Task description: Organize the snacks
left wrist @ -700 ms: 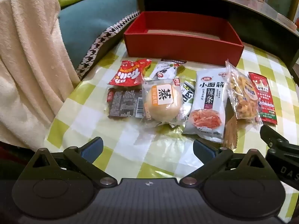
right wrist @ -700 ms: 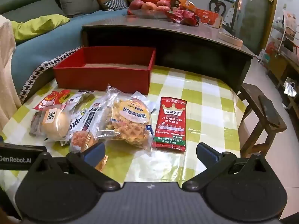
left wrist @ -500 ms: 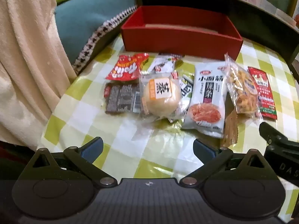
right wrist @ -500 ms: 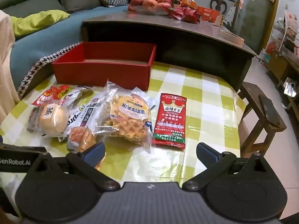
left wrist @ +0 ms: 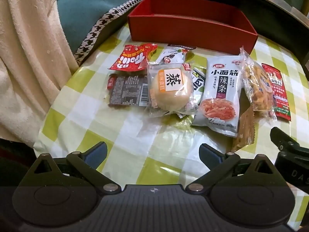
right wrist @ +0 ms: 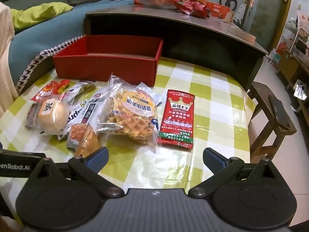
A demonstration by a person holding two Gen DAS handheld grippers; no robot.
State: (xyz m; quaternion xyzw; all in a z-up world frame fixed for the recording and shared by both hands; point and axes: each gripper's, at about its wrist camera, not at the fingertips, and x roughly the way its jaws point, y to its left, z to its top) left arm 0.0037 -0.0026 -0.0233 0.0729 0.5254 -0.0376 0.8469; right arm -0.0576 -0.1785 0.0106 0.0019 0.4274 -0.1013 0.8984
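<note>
In the left wrist view, the left hand-held gripper point(left wrist: 153, 152) is seen at the bottom of the frame with its jaws wide apart and nothing between them. Above it, on the green-and-white checked desk point(left wrist: 123, 133), a round pale bun in clear wrap point(left wrist: 171, 89) lies at the centre. A white spicy-strip packet point(left wrist: 222, 94) lies just to its right. An open red rectangular box point(left wrist: 191, 26) stands in the upper centre.

In the right wrist view, the right hand-held gripper point(right wrist: 155, 158) is also held apart and empty at the bottom. A golden waffle in a clear bag point(right wrist: 133, 116) is seen at the centre, and a flat red snack packet point(right wrist: 178, 118) lies just beside it to the right.
</note>
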